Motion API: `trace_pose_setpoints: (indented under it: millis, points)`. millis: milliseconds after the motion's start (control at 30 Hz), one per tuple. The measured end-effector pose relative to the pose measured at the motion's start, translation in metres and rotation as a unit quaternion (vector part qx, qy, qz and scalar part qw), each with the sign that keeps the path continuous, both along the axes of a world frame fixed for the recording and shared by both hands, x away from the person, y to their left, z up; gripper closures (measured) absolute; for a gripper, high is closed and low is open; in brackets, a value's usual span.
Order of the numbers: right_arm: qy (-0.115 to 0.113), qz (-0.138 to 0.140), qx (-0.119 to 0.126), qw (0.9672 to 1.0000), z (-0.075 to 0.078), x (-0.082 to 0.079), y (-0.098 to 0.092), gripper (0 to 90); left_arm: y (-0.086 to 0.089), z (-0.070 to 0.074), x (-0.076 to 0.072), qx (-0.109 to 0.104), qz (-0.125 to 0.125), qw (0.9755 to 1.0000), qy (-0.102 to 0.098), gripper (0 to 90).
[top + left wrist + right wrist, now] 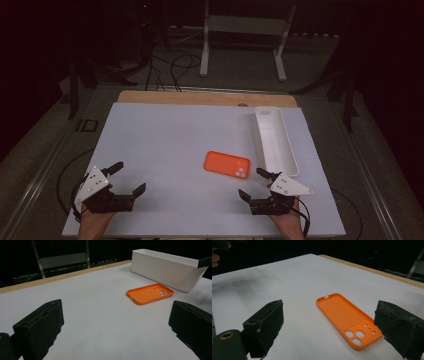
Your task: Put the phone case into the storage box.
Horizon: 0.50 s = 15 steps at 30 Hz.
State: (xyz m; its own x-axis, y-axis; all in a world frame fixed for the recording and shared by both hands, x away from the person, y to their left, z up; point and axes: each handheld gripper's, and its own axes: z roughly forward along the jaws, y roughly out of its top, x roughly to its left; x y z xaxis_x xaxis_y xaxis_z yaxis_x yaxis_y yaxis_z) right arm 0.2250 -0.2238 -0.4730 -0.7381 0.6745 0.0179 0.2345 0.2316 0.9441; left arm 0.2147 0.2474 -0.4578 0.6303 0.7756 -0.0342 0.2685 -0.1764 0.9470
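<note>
One orange phone case [227,164] lies hollow side up on the white surface [160,150], just left of the white tray [275,140]. Looks light, thin, flexy, slick. Best pinch across a long raised edge. Right gripper [257,184] near it, left gripper [129,177] well apart; both fingers released, empty.

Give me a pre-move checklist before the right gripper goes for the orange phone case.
1. Right gripper open with nothing between its jaws: ok.
2. Left gripper open and well away from the case: ok.
3. Orange phone case lies flat, hollow side up, apart from everything: ok.
4. Nothing on the table between the right gripper and the case: ok.
5. White tray beside the case, inside free: ok.
6. Case's underside free of the table: cannot tell.
</note>
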Motion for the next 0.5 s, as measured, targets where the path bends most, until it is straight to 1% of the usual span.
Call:
trace_pose_setpoints:
  millis: [133, 367, 400, 500]
  points:
    - [-0.002, 0.001, -0.002, 1.0, -0.0003, 0.0, 0.0, 8.9, -0.0011, -0.0001, -0.0004, 0.007, 0.002, 1.0, -0.001, 0.7]
    - [0.0, 0.003, -0.003, 1.0, 0.0007, 0.0007, -0.0006, 8.9, -0.002, 0.0001, -0.0002, 0.008, -0.001, 1.0, -0.001, 0.7]
    - [0.001, 0.003, -0.007, 1.0, 0.0001, 0.0017, -0.0008, 9.0, -0.0024, 0.0013, 0.0, 0.008, -0.003, 0.9999, 0.006, 0.7]
    - [0.002, 0.002, -0.008, 1.0, 0.0005, 0.0018, -0.0002, 8.9, -0.0036, 0.0051, 0.0005, 0.012, -0.008, 0.9999, 0.004, 0.7]
